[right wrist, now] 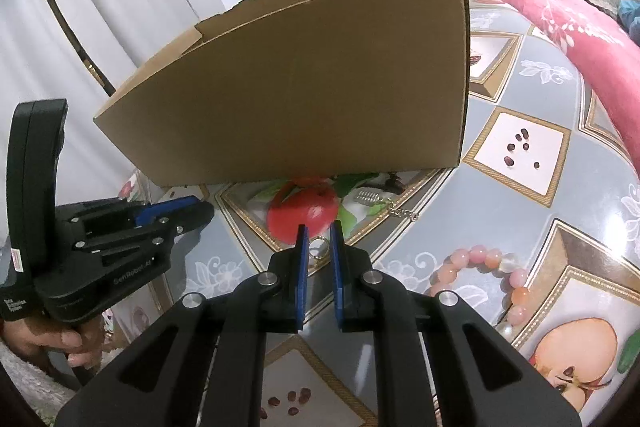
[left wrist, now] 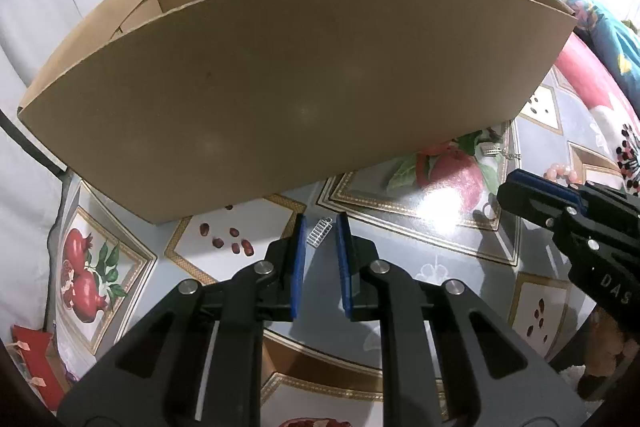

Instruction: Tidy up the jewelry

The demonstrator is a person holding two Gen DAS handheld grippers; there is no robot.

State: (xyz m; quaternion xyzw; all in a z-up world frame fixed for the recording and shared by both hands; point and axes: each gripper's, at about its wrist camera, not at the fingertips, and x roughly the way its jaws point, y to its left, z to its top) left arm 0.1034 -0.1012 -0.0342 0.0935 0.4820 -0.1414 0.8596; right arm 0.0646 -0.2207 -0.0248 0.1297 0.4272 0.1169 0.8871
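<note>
Left wrist view: left gripper stands narrowly parted, holding nothing — one small silver comb-like piece lies on the tablecloth between its tips, before one cardboard box. Right wrist view: right gripper likewise parted and empty, one ring between its tips; one pink bead bracelet nearby.

box stands on table, at its far side. left gripper in front of box w/ small clip on table between its tips. right gripper further right, ring between its tips. chain piece near box's base, behind ring. bead bracelet lies right of right gripper.
</note>
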